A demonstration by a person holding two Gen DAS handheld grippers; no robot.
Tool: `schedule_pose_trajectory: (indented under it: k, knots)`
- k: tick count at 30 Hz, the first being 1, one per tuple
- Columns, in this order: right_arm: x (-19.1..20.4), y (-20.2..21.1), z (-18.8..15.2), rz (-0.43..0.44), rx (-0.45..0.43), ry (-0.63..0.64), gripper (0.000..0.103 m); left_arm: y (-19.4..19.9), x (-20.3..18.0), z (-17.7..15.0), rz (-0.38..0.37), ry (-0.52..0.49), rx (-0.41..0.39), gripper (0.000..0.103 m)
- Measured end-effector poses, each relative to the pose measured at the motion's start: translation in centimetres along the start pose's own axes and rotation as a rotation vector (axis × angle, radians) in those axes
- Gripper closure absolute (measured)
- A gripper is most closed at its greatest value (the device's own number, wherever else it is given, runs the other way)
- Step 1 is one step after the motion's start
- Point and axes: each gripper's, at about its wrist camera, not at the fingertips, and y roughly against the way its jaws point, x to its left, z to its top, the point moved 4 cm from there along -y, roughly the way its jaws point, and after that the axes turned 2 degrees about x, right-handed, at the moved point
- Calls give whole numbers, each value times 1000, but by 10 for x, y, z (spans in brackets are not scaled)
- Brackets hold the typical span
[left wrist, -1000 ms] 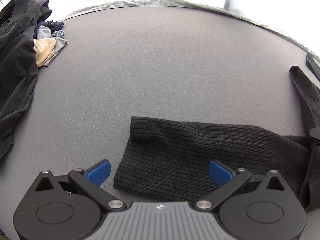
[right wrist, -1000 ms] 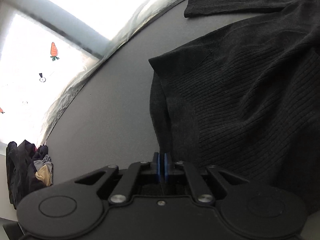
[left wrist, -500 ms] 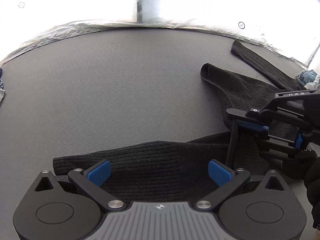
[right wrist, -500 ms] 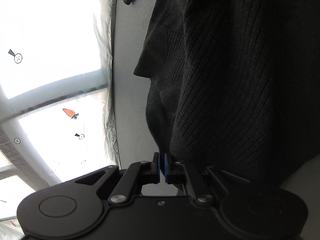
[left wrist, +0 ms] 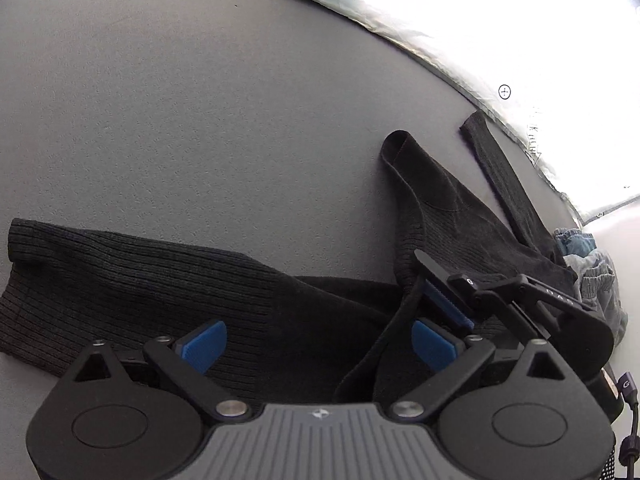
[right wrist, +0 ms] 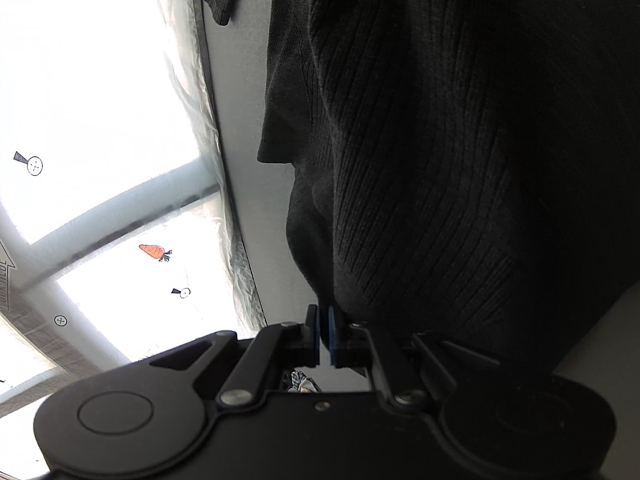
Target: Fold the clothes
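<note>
Fingers, right gripper (right wrist: 324, 334): blue pads pressed together, pinching an edge of the black ribbed sweater (right wrist: 460, 140); the knit hangs from the pinch and fills most of the right wrist view. Seen from the left wrist view, this same right gripper (left wrist: 444, 300) lifts a fold of fabric off the table, close beside the left one.

Fingers, left gripper (left wrist: 318, 340): blue pads spread wide apart, gripping nothing; they hover low over the sweater's body, with fabric lying between and below them.

Sweater (left wrist: 140, 280): dark ribbed knit, lying mostly flat on the grey table (left wrist: 200, 100). One ribbed end extends to the left, its edge square to the table. A sleeve (left wrist: 500, 172) stretches toward the far right edge, apart from the body. A second section with a rounded, folded edge (left wrist: 420, 200) rises between sleeve and body.

Progress, as judged: early. One portion is raised in the right pinch; no completed fold is visible. The sleeve lies unfolded and the body is spread out. Remaining, by estimate: bring the lifted part across, tuck in the sleeve, fold the body down, and set the piece aside.

Surroundings: bluish denim-like clothing (left wrist: 592, 264) heaped at the table's right edge, unfolded as far as can be told. Crinkled plastic sheeting (right wrist: 208, 140) runs along the table's far edge. Bright window panes beyond carry a carrot sticker (right wrist: 154, 251) and small round markers.
</note>
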Motion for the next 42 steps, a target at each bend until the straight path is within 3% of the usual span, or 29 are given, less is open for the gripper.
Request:
schedule_pose_trajectory:
  k: [6, 12, 15, 17, 24, 28, 39, 41, 42]
  knots:
    - [-2, 0, -4, 15, 2, -39, 98, -9, -16, 0, -100, -16, -13, 18]
    - [-5, 5, -6, 41, -6, -94, 98, -19, -13, -2, -203, 48, 16, 30]
    - [-6, 6, -9, 51, -7, -128, 98, -21, -11, -3, -235, 63, 19, 34]
    - [-7, 6, -12, 56, -7, -151, 98, -23, -9, -5, -254, 90, 33, 44]
    - [-5, 9, -19, 56, -11, -171, 98, -26, -7, -5, -318, 156, 61, 56]
    - [-2, 12, -24, 68, -10, -178, 98, -28, -4, -11, -313, 163, 80, 59]
    - [8, 24, -39, 83, -10, -173, 98, -44, -24, -14, -238, 18, 106, 61]
    - [12, 27, -42, 87, -11, -154, 98, -42, -29, -13, -233, -6, 94, 83]
    - [14, 30, -43, 88, -12, -145, 98, -41, -32, -13, -228, -14, 93, 87]
